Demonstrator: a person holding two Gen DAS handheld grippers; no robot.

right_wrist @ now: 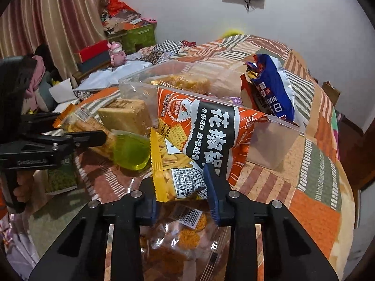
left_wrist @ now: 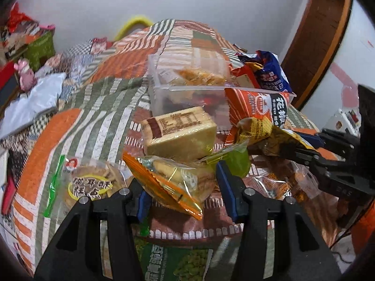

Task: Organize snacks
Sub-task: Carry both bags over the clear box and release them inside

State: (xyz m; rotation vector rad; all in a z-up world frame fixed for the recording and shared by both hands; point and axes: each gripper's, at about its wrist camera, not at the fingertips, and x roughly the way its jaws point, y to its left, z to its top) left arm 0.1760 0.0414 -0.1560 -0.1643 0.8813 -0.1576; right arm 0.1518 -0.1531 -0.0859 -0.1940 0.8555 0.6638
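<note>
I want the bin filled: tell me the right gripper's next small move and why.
Probably lift the yellow snack packet toward the clear bin. The right gripper appears clamped on its lower end, and the bin, open-topped, sits just beyond, already holding other snacks.

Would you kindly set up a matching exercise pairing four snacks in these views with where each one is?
1. yellow snack packet
2. orange-edged biscuit pack
3. blue bag
4. tan wrapped block

A. standing in the clear plastic bin
B. between the left hand-held gripper fingers
C. lying on the bedspread in front of the bin
D. between the right hand-held gripper fingers

Pairs: 1-D, 2-B, 3-A, 4-C
</note>
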